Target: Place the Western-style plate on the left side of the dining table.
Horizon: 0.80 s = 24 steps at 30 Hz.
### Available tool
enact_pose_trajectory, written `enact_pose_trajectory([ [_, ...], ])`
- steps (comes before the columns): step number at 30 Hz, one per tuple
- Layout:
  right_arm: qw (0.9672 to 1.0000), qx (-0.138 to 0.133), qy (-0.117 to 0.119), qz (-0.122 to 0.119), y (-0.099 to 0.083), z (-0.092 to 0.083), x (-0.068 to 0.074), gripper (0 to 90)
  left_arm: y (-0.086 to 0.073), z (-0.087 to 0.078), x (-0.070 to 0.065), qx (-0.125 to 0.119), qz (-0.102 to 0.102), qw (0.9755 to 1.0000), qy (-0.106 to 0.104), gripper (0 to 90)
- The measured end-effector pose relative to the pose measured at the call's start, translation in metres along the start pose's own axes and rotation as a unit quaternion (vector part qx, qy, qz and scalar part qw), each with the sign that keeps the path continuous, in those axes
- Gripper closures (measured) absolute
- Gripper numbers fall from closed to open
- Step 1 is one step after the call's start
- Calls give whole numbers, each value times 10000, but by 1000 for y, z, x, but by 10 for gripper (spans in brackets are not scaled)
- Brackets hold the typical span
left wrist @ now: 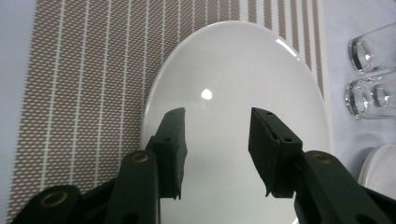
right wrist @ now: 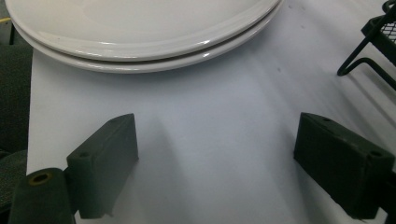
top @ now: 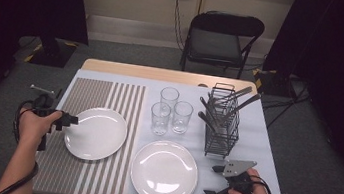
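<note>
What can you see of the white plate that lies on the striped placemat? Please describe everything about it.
The white plate is round, plain and glossy, ceramic by its look, with a shallow raised rim and a lamp's glint. It is empty and lies flat, right side up, on the brown striped placemat, left of the stacked plates. The left gripper hovers at its left edge, jaws open over it, not clamping it.

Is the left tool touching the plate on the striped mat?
Cannot tell. In the left gripper view the left tool stands open over the plate, nothing between its jaws, but contact isn't plainly visible.
</note>
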State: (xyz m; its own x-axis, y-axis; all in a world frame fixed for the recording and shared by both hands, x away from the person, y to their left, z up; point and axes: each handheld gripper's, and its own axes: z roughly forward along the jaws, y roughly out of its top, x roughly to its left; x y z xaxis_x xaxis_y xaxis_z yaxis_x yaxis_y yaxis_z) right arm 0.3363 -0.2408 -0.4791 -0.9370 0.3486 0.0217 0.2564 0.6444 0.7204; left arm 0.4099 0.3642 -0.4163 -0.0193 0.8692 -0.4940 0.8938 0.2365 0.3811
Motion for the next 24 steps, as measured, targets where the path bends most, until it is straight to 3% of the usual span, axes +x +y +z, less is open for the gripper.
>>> enact_pose_trajectory([
  [7,10000,4,1,-5,0,0,0,125,-6,3,-9,-83,193,9995,-229,471],
  [9,10000,4,4,-6,0,0,0,124,-8,4,-13,-125,293,9993,-173,421],
  [14,10000,8,-18,-30,0,0,0,123,-13,7,-21,-160,444,9984,-295,354],
  [21,10000,9,-21,-23,0,0,1,123,-16,9,-27,-133,623,9976,-287,333],
  [24,10000,3,-16,-25,0,0,1,123,-18,11,-32,-150,607,9975,-336,334],
])
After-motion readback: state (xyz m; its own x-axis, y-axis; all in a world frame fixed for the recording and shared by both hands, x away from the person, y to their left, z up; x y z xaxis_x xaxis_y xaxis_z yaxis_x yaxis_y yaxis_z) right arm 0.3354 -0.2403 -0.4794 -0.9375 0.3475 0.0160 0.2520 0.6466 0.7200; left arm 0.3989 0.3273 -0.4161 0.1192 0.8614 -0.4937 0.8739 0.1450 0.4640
